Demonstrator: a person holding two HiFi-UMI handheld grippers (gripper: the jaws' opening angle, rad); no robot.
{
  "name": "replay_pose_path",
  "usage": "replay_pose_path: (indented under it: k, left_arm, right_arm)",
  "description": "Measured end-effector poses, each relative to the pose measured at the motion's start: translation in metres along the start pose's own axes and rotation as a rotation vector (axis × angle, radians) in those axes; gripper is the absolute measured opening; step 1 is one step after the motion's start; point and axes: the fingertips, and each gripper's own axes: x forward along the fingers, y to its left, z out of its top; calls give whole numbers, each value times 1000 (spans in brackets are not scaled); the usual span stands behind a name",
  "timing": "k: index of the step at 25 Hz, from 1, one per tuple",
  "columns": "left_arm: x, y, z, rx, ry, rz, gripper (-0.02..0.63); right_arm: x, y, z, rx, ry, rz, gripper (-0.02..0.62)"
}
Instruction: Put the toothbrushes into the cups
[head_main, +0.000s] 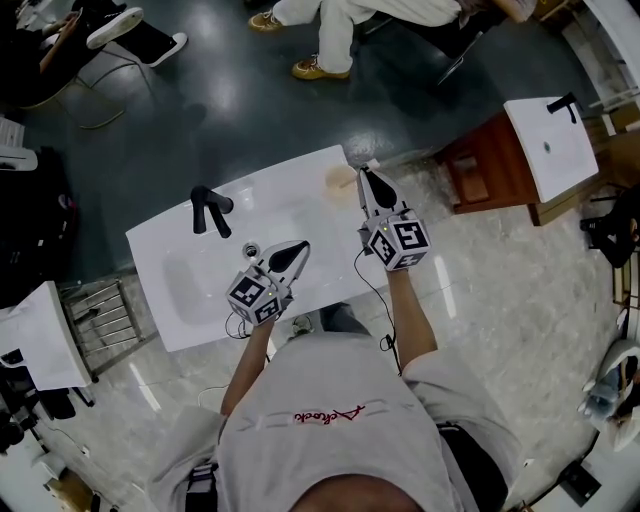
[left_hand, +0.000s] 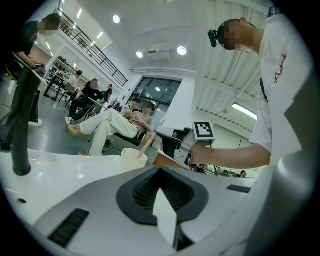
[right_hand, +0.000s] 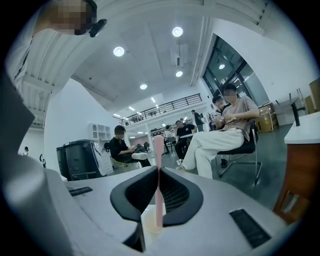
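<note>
Head view: a white washbasin top (head_main: 300, 215) carries a black tap (head_main: 210, 211) at 10 o'clock and a beige cup (head_main: 340, 182) near its far edge, at 1 o'clock. The right gripper (head_main: 367, 178) has its tip just beside the cup. The left gripper (head_main: 298, 250) hangs over the top at 6 o'clock. The red script on the person's shirt is too small to read surely.

Left gripper view: its jaws stand almost together, with nothing between them. At 11 o'clock from them, the pink toothbrush (left_hand: 148, 142) leans in the cup.

Right gripper view: the jaws pinch the toothbrush handle, and its lower end seems to be inside the cup. I judge the toothbrush light, stiff and smooth, so it can swivel between the pads. The middle of the handle is the best hold. The cup may tip easily.
</note>
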Motion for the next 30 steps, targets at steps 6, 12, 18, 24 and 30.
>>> replay_pose_path:
  k: [6,12,18,24,30]
  left_arm:
    - [-3,4,-6,-13,10,15,15]
    - [0,5,-10,-24,18,18,14]
    - [1,11,-17,-49,22,34,14]
    - [2,16,-17,-68,23,37,14]
    - [3,18,-17,-73,22,35,14]
  right_arm:
    - [2,0,-26,25,39,-5,9]
    - [2,-2,-46,59,65,-12,9]
    - [1,-11,-61,96,64,-39,11]
    - [1,-18,-71,110,74,-59,12]
    - [1,-24,-74,103,82,-82,18]
